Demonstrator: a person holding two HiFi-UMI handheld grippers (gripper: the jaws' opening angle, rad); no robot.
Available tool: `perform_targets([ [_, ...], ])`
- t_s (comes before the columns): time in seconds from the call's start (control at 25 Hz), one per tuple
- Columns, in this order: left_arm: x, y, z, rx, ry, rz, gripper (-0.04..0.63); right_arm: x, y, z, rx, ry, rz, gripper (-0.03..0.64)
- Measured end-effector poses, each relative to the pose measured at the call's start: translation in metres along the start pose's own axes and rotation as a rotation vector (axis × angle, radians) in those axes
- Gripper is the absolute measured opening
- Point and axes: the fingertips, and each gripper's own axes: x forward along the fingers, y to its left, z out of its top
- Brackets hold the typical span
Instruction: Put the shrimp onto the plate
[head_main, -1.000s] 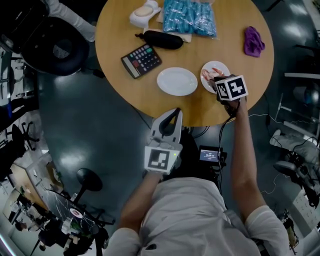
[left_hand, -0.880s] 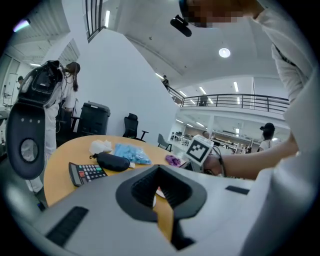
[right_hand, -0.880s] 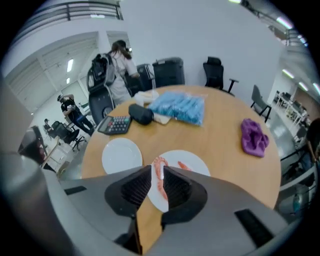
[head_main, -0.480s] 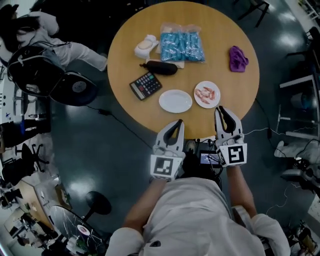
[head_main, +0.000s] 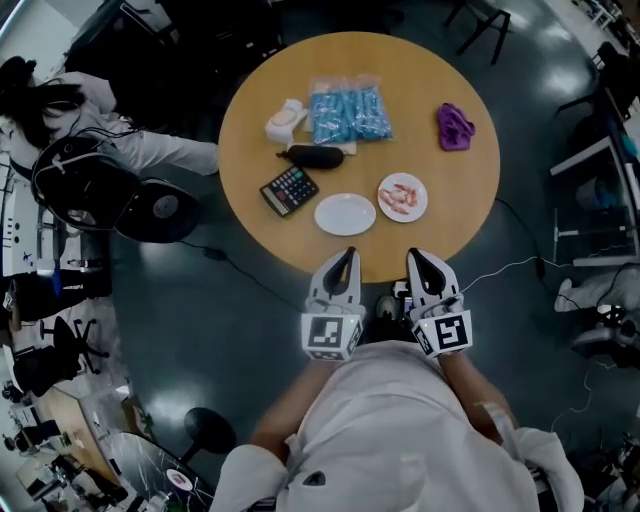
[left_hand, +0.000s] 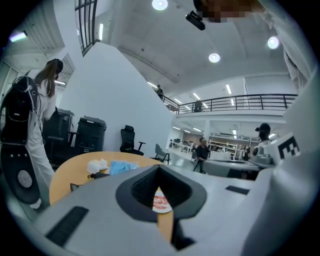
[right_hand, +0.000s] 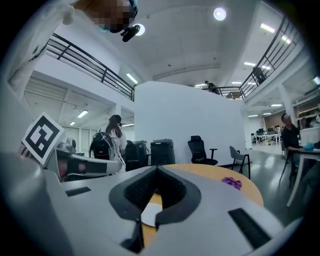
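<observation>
The shrimp (head_main: 402, 196) is seen as a few curled pink-and-white pieces, heaped on a small white dish (head_main: 419, 204) at the near right of the round wooden bench (head_main: 458, 186). Just left of that dish, and apart from it, an empty white plate (head_main: 345, 214) is laid. Further left a dark calculator (head_main: 289, 189) is set, with a black case (head_main: 315, 156), a white bundle (head_main: 285, 120) and a bag of blue packets (head_main: 347, 113) behind it. A purple cloth (head_main: 455, 125) is placed at the far right.

The key print and packet print are too small to be read. Black-and-white square markers are borne by the gripper cubes (head_main: 328, 336).

The left gripper (head_main: 341, 262) and right gripper (head_main: 423, 264) are held side by side just off the bench's near edge. The fingers (left_hand: 105, 205) of each are pressed together, with nothing clamped between them.
</observation>
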Motion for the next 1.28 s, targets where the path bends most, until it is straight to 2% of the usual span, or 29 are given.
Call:
perform_targets([
  [0.52, 0.0, -0.006, 0.013, 0.025, -0.035, -0.01, 0.008, 0.0, -0.004, 0.002, 0.016, 0.004, -0.006, 0.017],
  [1.28, -0.009, -0.009, 0.019, 0.045, -0.056, -0.026, 0.008, -0.012, -0.012, 0.033, 0.013, -0.065, -0.001, 0.017],
])
